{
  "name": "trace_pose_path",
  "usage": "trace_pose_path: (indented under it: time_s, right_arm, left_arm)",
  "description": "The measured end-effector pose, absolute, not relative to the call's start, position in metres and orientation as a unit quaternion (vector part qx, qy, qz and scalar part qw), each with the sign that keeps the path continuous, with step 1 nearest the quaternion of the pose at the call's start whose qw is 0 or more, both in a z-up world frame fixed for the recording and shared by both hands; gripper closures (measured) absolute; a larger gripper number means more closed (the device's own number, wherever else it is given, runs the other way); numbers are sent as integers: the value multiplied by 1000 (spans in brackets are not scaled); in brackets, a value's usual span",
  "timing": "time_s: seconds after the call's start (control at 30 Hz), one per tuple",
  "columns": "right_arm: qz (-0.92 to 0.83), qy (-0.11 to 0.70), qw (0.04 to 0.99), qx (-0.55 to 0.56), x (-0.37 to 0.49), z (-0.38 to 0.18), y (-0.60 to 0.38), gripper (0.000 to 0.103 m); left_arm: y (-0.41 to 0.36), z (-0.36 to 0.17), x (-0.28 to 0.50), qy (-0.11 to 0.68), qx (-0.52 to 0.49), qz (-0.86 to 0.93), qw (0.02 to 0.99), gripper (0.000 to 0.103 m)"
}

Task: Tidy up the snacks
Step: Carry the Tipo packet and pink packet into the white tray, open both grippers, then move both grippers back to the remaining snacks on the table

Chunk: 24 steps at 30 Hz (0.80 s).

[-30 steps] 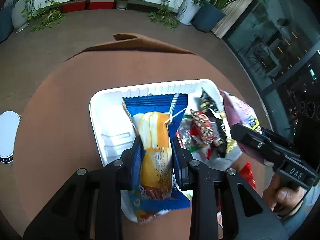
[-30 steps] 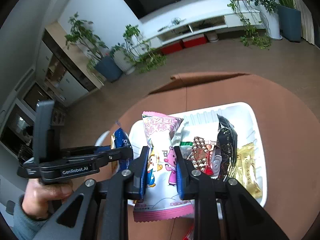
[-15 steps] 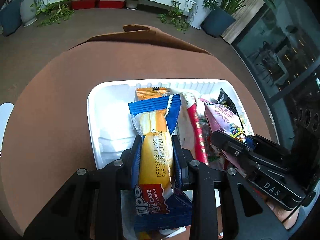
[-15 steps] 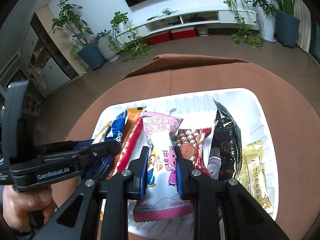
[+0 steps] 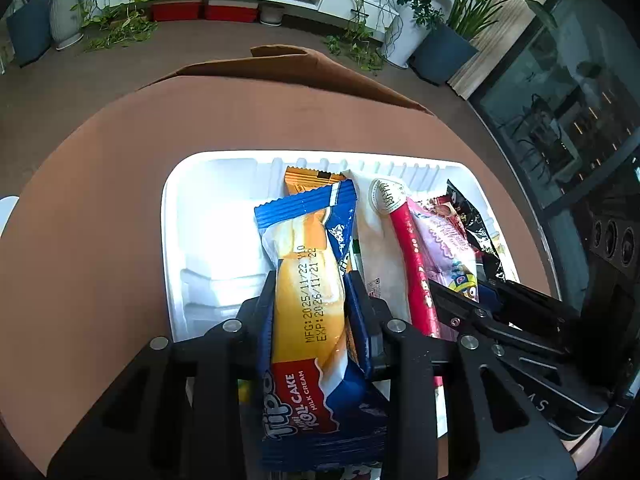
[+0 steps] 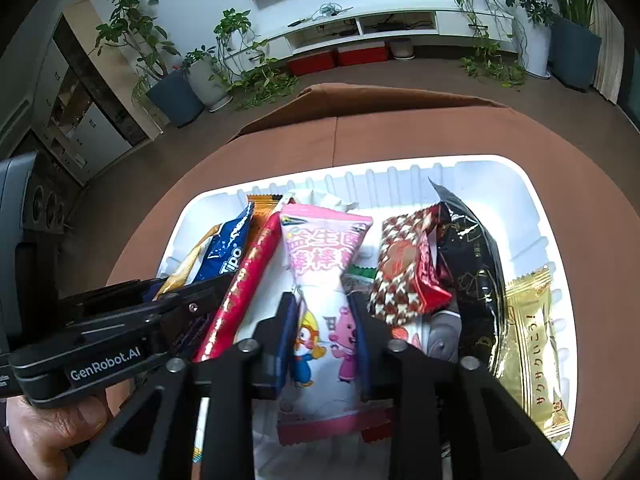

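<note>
- Right now, two hand-held grippers hover side by side over a white foam tray (image 5: 172,240) that sits on a round table with a brown cloth (image 5: 100,184).
- The left gripper (image 5: 310,304) pinches a blue Tipo roll cake packet (image 5: 308,280) around its middle, above the tray's left part, which is mostly bare.
- The right gripper (image 6: 322,322) pinches a pink cartoon candy bag (image 6: 324,280) around its narrow waist, above the middle of the tray.
- Lying in the tray between and beside them are a long red stick packet (image 6: 244,284), an orange wrapper (image 5: 308,182), a red checked sweet (image 6: 404,272), a black glossy bag (image 6: 472,264) and a gold wafer packet (image 6: 532,340).
- One risk, as I judge it: the grippers are very close, so lowering both together could knock one against the other or against the red stick packet.
- Another risk: the wrappers look slick and air-filled, so a loose pinch could let a packet slide out crooked or land on top of its neighbours.
- Whether either held packet already touches the tray floor is hard to tell; releasing from too high could bounce it out of line.
</note>
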State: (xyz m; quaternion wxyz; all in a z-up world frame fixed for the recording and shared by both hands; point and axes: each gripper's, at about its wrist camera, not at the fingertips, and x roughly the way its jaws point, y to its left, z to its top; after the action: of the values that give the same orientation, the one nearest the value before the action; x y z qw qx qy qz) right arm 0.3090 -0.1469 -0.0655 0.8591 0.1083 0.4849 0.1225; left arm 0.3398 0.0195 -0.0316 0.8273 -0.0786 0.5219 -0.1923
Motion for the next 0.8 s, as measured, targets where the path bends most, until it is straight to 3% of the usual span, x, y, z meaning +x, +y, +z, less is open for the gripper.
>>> trace_pose_path:
  time_s: [0.2, 0.33, 0.5, 0.57, 0.63, 0.8]
  right_arm:
    - [123, 480, 861, 113, 303, -59, -151, 67]
    - [123, 474, 864, 116, 298, -53, -154, 63]
    - [129, 447, 875, 131, 281, -30, -166, 43]
    - [140, 435, 878, 146, 270, -19, -174, 32]
    - [158, 419, 878, 170, 253, -8, -186, 19]
    - [177, 376, 881, 228, 199, 13, -224, 11]
  left_arm:
    - [17, -27, 334, 518, -73, -186, 832, 70]
    - [18, -20, 327, 510, -76, -182, 838, 55]
    - [22, 4, 312, 484, -82, -186, 851, 36]
    - [23, 16, 299, 470, -83, -188, 858, 15]
    - [25, 26, 284, 458, -88, -191, 864, 1]
    - [22, 42, 235, 431, -79, -201, 876, 0]
